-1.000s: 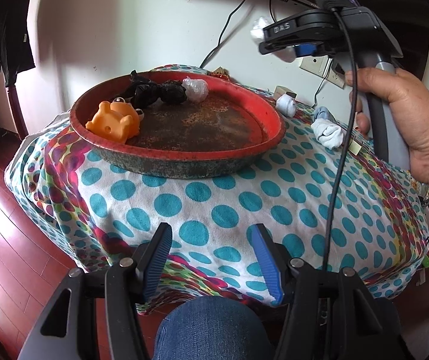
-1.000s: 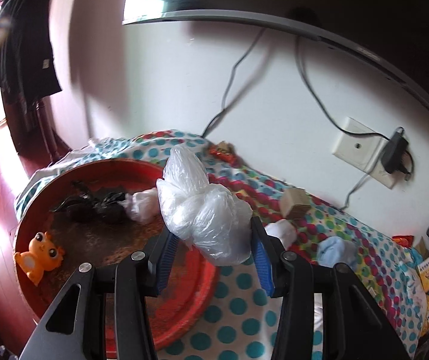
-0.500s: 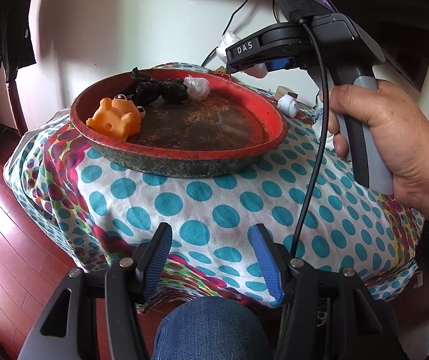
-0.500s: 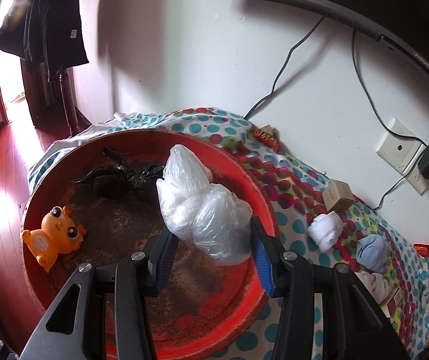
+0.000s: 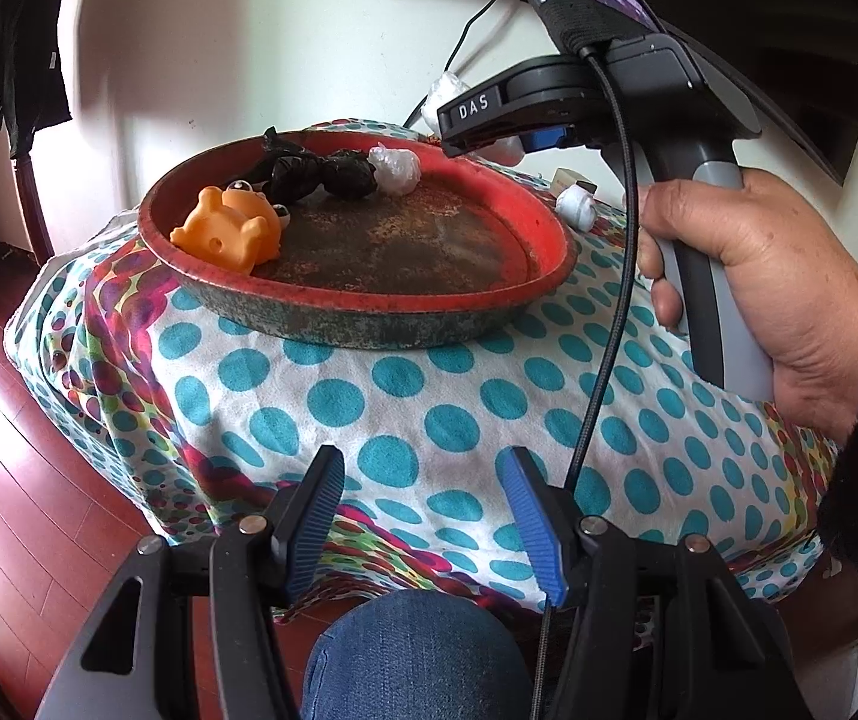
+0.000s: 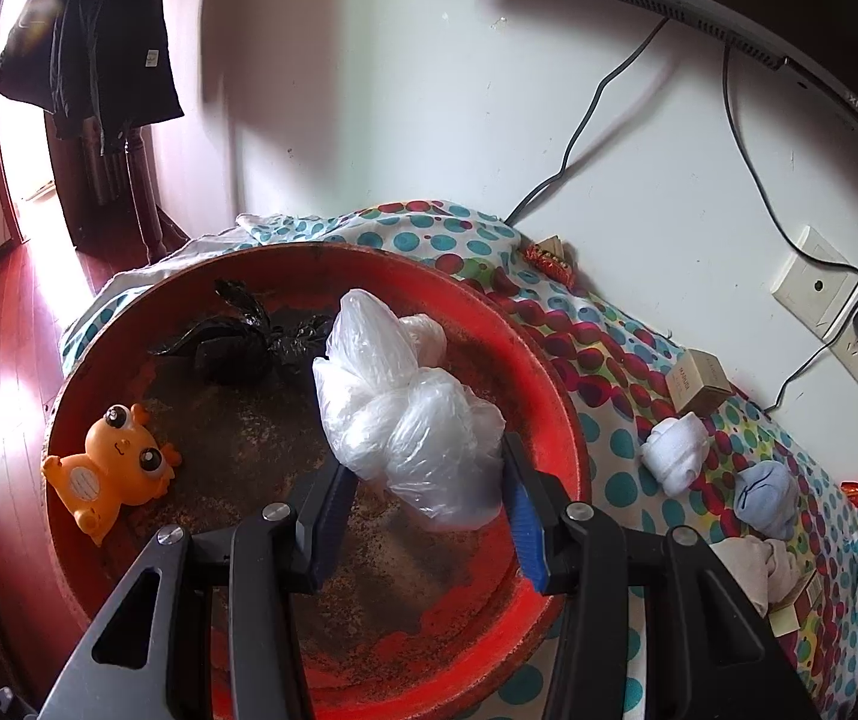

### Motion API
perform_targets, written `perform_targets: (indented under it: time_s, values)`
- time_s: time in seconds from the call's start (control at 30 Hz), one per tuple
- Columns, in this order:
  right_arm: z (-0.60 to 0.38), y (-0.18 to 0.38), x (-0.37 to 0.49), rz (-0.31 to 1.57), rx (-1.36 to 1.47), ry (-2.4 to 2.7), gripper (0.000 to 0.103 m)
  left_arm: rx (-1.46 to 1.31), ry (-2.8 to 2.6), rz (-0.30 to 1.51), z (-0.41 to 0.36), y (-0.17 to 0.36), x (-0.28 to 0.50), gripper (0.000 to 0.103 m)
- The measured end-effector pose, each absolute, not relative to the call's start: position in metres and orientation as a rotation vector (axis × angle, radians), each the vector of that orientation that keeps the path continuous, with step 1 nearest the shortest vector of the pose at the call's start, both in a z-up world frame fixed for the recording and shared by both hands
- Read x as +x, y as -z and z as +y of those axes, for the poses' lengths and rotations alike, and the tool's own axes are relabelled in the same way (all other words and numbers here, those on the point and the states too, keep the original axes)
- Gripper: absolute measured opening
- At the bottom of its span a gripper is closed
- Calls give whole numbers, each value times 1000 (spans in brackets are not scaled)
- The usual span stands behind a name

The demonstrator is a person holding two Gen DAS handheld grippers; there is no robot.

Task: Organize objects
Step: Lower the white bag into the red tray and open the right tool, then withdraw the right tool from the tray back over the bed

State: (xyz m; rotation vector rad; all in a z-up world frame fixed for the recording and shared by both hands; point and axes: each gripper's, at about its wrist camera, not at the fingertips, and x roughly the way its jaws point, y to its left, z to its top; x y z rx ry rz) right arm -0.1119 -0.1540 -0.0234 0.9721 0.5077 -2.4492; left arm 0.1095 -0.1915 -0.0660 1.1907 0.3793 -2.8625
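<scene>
Bulging out from between the blue pads, the knotted white plastic bag (image 6: pixel 411 420) is pinched by the right gripper (image 6: pixel 423 516), its lower bunch caught in the jaws and its looser tail running up and away from them, so its long axis lies roughly along the line the gripper points. It hangs in the air over the red tray (image 6: pixel 555 396), above the tray's rusty middle and toward the far-right part of its floor, not touching it as far as the right wrist view shows. Straight beneath and ahead is bare floor; the black bag bundle (image 6: pixel 237 342) sits at the far rim and the orange toy (image 6: pixel 111 468) well off to the left, so a release here would probably land clear of both. A second small white bag (image 5: pixel 394 169) already lies beside the black one. The right hand (image 5: pixel 777 300) is plainly the nearer one. The left gripper (image 5: pixel 423 522) hangs near the table's front edge over the dotted cloth (image 5: pixel 429 408), jaws spread and empty. Rolled socks (image 6: pixel 675 450) remain on the cloth beyond the tray.
</scene>
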Motion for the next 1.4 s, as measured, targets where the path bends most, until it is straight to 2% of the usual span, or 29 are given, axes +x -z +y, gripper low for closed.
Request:
perform_targets:
  time_s: [0.2,0.37,0.67,0.87,0.9,0.93,1.0,1.1,1.17,1.23,1.33,1.4]
  values:
    - [-162,40,-102,498,1010,2372,44,1203,2859,392,-191,67,109,57]
    - [-179,65,-84,595,1031,2280,44,1212,2857,396,-191,68,110,57]
    - [-189,85,-66,649,1048,2134,44,1226,2853,410,-194,69,110,57]
    - [-188,85,-70,601,1075,2111,47,1233,2852,413,-195,70,109,57]
    - [-186,83,-70,579,1070,2107,51,1236,2851,413,-195,70,109,57]
    - [-184,81,-70,562,1067,2105,64,1239,2851,413,-195,70,109,57]
    - [-180,74,-68,553,1035,2130,83,1242,2852,414,-195,70,109,57]
    - [-155,49,-69,488,956,2211,85,1241,2851,412,-195,71,109,57]
    - [-124,30,-74,438,902,2324,91,1234,2850,408,-196,70,108,57]
    - [-82,17,-83,401,865,2490,102,1237,2860,411,-196,70,108,57]
    - [-11,18,-106,398,910,2741,103,1214,2890,398,-194,66,111,57]
    - [51,29,-123,331,1018,2891,103,1175,2930,362,-188,60,115,57]
